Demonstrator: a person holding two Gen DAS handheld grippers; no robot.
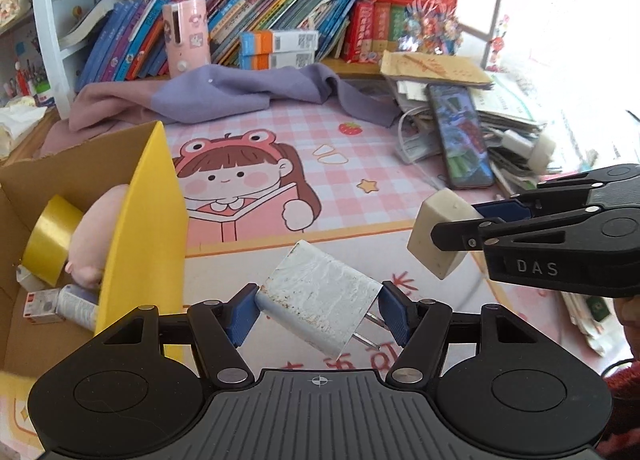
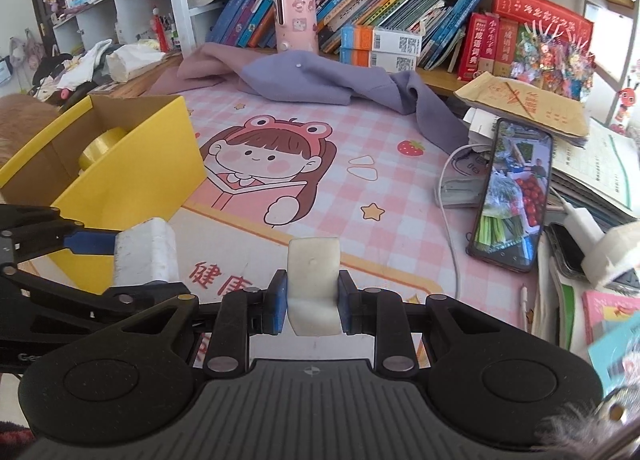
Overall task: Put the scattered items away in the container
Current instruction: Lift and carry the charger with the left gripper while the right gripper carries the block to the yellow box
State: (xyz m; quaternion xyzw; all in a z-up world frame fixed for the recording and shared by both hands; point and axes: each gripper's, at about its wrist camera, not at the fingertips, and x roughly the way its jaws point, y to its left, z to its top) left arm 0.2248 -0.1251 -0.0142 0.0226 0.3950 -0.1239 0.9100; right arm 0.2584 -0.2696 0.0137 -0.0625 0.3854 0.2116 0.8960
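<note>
Here, left wrist view first:
Left tool point(image 1: 318, 310): pinching a white charger point(image 1: 316, 296) by its flat sides, blue pads pressed on both edges; held tilted, metal prongs poking down toward the right pad.
Charger surface: hard plastic, boxy, scuffed and speckled with rusty marks.
Right tool point(image 1: 476, 225): reaching in from the right, clamped on a pale eraser-like block point(image 1: 440, 232); block lifted clear of the table point(image 1: 360, 163).
Container point(image 1: 140, 219): cardboard box with yellow outer wall, at the left, near the left tool; likely the drop point, hence both loads carried toward that side.
Box contents: yellow tape roll point(image 1: 52, 236), pink plush toy point(image 1: 100, 236), small bottle point(image 1: 76, 304) lying on the bottom.
Table cover: smooth pink checked mat with a cartoon girl print.

Then, right wrist view:
Right tool point(image 2: 313, 300): squeezed tight on the block point(image 2: 314, 284), gripped low so most of it sticks up; off-white, rounded corners, slightly dented face, rubbery look.
Left tool point(image 2: 108, 256): seen at the left edge, charger point(image 2: 146, 256) between its pads, just beside the box point(image 2: 132, 163).
Tape roll point(image 2: 102, 145): visible inside over the wall.
Backdrop: purple cloth point(image 2: 320, 79) rumpled by the bookshelf; phone point(image 2: 512, 195) propped on paper stacks at the right, screen lit.
</note>
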